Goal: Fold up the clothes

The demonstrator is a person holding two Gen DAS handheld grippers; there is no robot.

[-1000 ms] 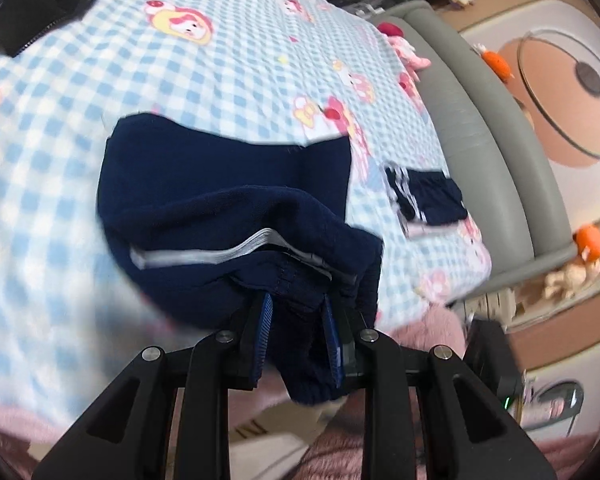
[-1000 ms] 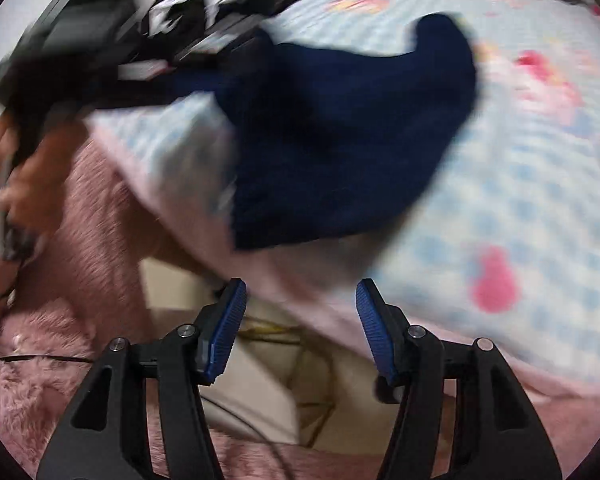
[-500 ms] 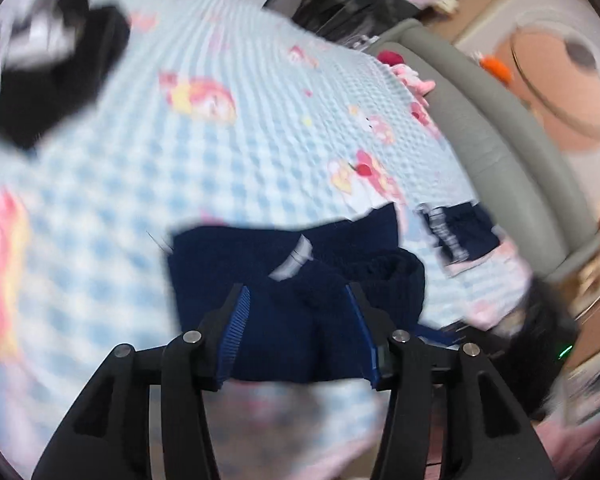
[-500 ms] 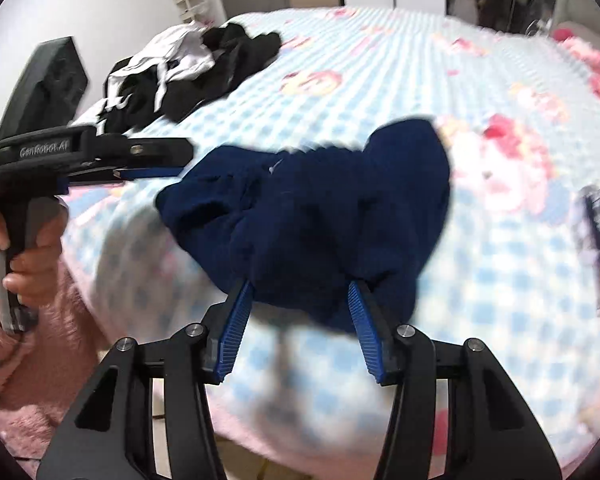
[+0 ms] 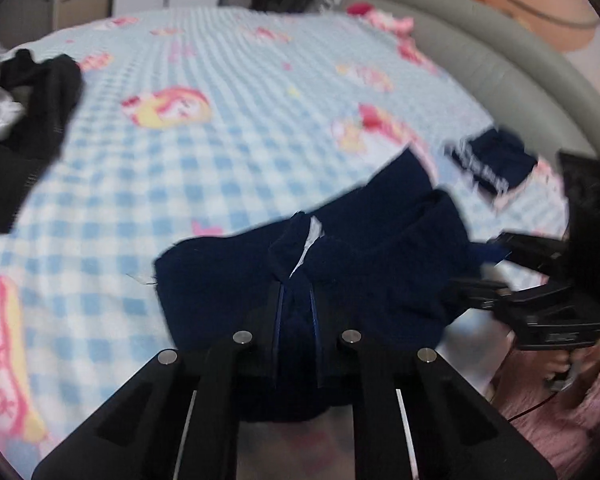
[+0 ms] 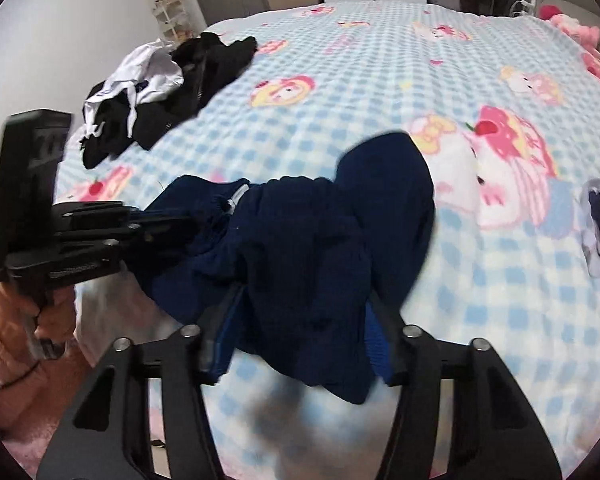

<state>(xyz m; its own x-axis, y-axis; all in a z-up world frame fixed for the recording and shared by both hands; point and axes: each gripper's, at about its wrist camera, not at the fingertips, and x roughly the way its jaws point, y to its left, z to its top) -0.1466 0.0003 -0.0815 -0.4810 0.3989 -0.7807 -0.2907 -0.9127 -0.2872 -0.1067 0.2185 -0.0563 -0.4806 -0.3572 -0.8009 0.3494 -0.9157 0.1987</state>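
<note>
The dark navy knit garment (image 6: 312, 248) lies bunched near the front edge of the bed, on the light blue checked bedspread printed with pink cartoon figures (image 5: 220, 128). A pale strip, maybe a label, shows at its gathered edge. The left hand-held gripper (image 5: 296, 300) has its blue-padded fingers drawn close together, clenched on a fold of that navy cloth right at its tips. The right hand-held gripper (image 6: 300, 320) has its fingers set wide, with the garment's near edge draped between them; I cannot tell whether they actually press the cloth. From the right gripper, the left one sits off to the left, touching the same garment's far side. Well beyond the left gripper and to its left lies a heap of black and white clothes (image 6: 160, 84). To the right of both grippers, apart from the navy piece, rests a small dark folded item with white striping (image 5: 492, 164). A grey padded headboard (image 5: 480, 52) runs along the bed's right side.
</note>
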